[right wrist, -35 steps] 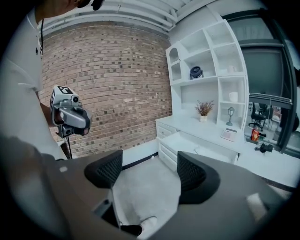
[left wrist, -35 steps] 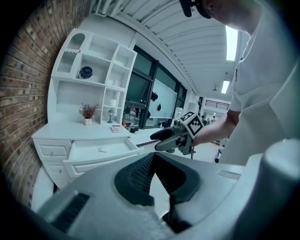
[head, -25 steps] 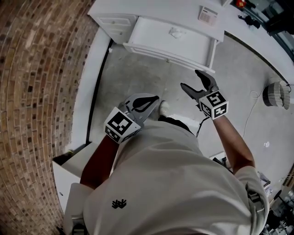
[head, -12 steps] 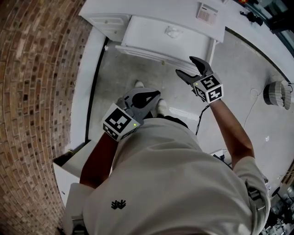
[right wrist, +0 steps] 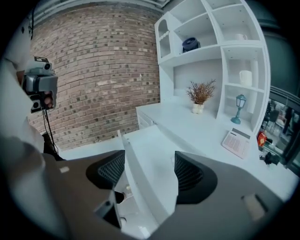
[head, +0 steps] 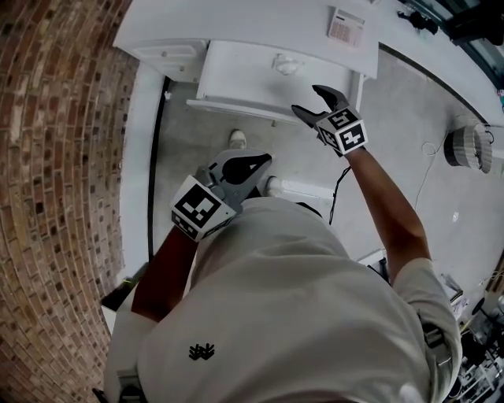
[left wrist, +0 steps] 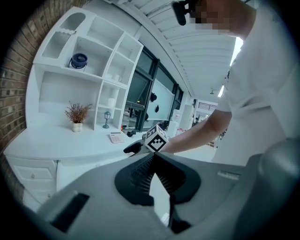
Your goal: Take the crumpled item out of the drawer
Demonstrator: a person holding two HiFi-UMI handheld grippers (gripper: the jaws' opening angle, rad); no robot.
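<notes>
A crumpled white item [head: 285,63] lies in a smooth rectangular drawer [head: 236,79].

Smooth matt drawer [head: 236,79], rough brick wall [head: 55,157]

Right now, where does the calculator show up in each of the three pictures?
Head view: calculator at the top, right of centre, on the white desk.
Left gripper view: left of centre, on the desk, just below the small lamp.
Right gripper view: far right, under that lamp.
Shared landmark: the white desk.
</notes>
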